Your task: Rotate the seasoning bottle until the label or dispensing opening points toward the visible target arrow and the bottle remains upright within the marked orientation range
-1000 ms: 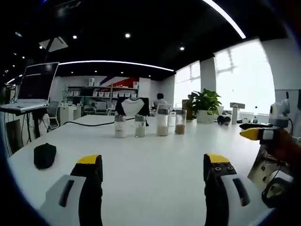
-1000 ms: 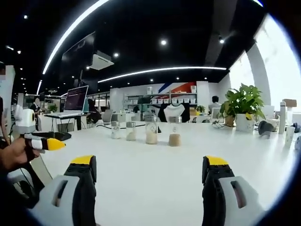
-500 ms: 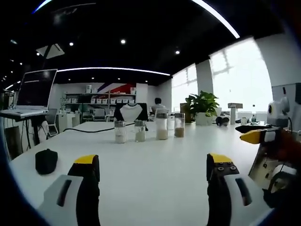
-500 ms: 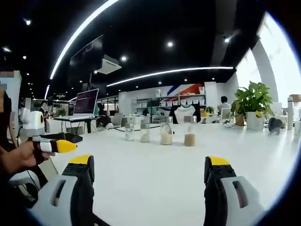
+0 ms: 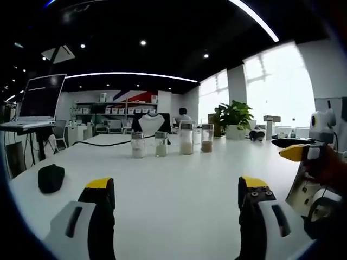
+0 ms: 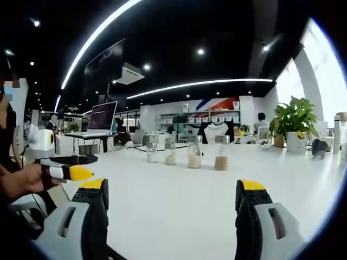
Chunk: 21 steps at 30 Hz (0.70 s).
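Several clear seasoning bottles stand upright in a row far across the white table: two short ones with pale contents, a taller one with white grains and one with brown powder. The right gripper view has the same row, the brown one at its right end. My left gripper is open over bare tabletop, well short of the bottles. My right gripper is open too, also far from them. Each view catches the other gripper's yellow tip at its edge.
A black mouse-like object lies on the table at the left. An open laptop stands on a side stand. A black cable runs behind the bottles. A potted plant and small items sit at the far right. A person's hand holds the left gripper.
Both views have shifted slightly as the hands moved; the bottles stay in place and both grippers stay open.
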Motion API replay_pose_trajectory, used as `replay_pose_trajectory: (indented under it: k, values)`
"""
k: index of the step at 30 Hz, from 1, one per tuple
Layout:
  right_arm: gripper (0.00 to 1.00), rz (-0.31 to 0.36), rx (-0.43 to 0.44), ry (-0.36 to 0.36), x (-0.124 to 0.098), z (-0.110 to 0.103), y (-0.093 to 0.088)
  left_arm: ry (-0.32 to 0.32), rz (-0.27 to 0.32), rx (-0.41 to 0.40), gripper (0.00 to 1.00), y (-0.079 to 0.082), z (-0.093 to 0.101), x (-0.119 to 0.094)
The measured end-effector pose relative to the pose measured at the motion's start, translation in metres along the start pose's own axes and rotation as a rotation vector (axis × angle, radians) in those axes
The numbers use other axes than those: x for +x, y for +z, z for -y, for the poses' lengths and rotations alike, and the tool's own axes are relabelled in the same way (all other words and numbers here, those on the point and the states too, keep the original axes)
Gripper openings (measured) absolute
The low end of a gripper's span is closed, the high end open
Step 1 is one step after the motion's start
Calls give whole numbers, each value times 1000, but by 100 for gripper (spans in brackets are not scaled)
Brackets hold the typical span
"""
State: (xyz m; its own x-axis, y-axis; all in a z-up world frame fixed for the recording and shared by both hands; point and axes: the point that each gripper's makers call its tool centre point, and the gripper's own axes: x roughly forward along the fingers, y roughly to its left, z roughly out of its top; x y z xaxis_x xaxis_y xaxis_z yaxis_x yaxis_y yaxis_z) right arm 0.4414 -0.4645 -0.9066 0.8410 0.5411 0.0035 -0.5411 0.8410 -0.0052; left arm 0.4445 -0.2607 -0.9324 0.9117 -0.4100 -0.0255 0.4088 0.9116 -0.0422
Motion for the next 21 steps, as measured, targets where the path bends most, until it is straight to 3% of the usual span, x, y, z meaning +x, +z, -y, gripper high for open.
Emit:
replay_pose_trajectory:
  k: [4,10,14,18,21]
  values:
    - [100,22,-24,27,0,-4,7,14,-43,21,100,-8,-1,5]
    - [99,34,-29,40,3,-4,7,11,-18,19,99,-6,-5,13]
    - [99,34,-28,38,7,-3,1,8,-59,10,98,-16,-9,21]
    - [99,36,-28,43,9,-5,6,5,20,71,98,14,-9,28]
    - [99,36,5,61,7,-10,9,-7,0,100,98,15,-7,38]
